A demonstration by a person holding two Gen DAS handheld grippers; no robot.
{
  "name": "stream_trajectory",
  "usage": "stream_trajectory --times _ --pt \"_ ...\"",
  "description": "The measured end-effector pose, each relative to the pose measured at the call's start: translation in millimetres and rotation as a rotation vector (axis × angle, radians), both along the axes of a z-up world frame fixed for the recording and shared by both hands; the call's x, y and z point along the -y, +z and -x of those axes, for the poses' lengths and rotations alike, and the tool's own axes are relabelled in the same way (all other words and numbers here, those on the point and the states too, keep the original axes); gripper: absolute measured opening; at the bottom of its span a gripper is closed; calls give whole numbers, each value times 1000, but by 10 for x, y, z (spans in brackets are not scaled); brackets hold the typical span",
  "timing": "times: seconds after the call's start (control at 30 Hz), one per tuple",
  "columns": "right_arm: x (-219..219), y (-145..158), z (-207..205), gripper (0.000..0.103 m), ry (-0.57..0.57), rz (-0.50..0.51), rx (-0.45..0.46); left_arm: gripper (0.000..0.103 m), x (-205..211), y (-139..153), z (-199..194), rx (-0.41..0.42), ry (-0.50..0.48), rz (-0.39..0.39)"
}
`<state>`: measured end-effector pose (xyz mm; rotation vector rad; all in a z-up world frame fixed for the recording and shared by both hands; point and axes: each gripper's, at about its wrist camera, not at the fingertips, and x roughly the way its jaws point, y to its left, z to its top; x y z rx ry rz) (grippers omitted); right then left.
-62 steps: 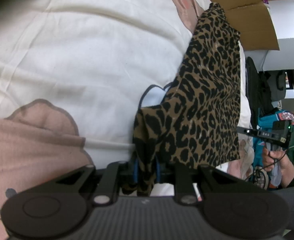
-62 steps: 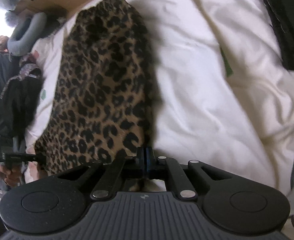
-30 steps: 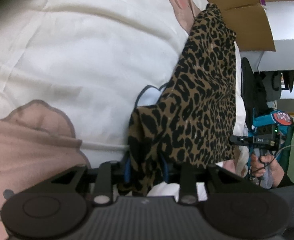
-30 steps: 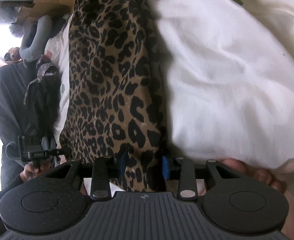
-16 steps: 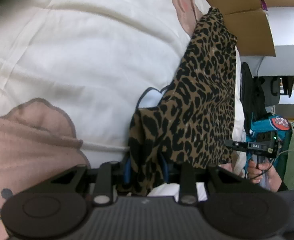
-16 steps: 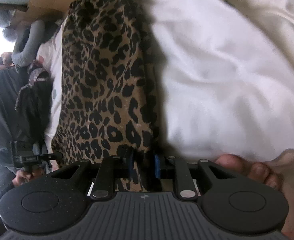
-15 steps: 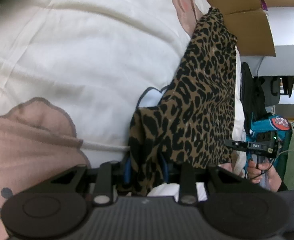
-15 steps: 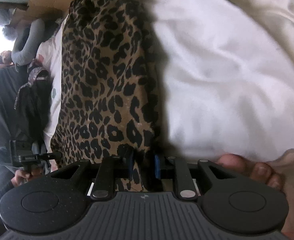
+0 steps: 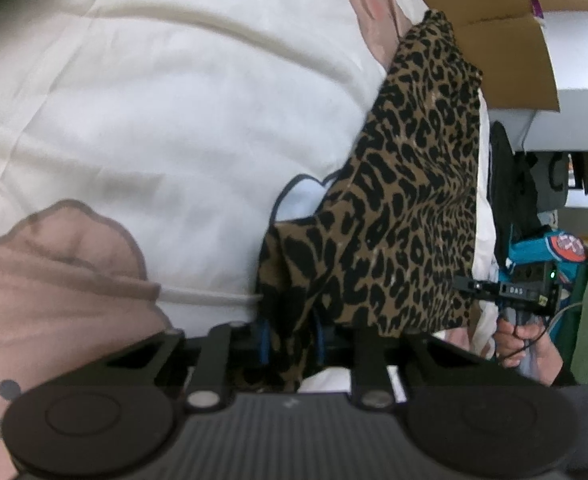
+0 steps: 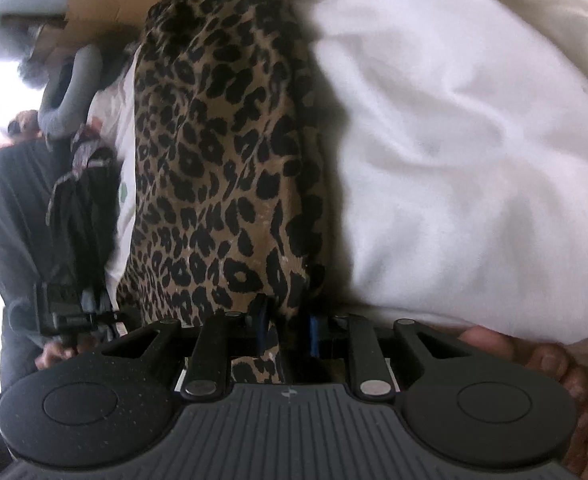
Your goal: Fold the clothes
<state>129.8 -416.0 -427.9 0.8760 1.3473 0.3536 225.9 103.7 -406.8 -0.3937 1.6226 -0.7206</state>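
Left wrist: one leopard-print garment (image 9: 405, 208), two grippers.

leopard-print garment (image 9: 405, 208): one long strip on a white bedsheet (image 9: 174, 120) printed with pink, green and blue shapes. near corner bunched between the blue pads of the left gripper (image 9: 290, 340), whose jaws have just been closing and now pinch the cloth. far end of the garment meets a cardboard box (image 9: 505, 56). right of the garment's near edge: the right gripper (image 9: 509, 290), held by a hand (image 9: 527, 334). dark clothing (image 9: 513, 196) hangs beyond the garment's right side.
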Motion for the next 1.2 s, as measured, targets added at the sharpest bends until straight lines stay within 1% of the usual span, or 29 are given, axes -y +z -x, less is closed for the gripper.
stream_trajectory --times 0.07,0.2,0.3,0.5,0.77,0.9,1.03,1.1,1.2 --pt "-9 10 -1 13 10 -3 5 10 12 15 8 9 -12 -4" --pt "-18 45 15 2 26 -3 23 8 29 77 19 18 -32 -2" --pt "-15 111 14 1 36 -2 43 7 10 177 23 20 -36 12" --pt "38 285 39 1 49 -34 84 7 -96 388 97 20 -23 72" --pt "106 472 90 1 87 -53 107 6 -97 478 285 -10 -22 116" --pt "135 514 156 1 104 -61 96 6 -125 538 383 -30 -29 123" --pt "157 551 254 1 132 -87 67 6 -195 578 509 -65 -44 122" --pt "146 575 304 1 151 -104 64 6 -213 594 525 -63 -34 125" --pt "163 559 348 1 128 -116 59 6 -212 592 475 -43 -4 140"
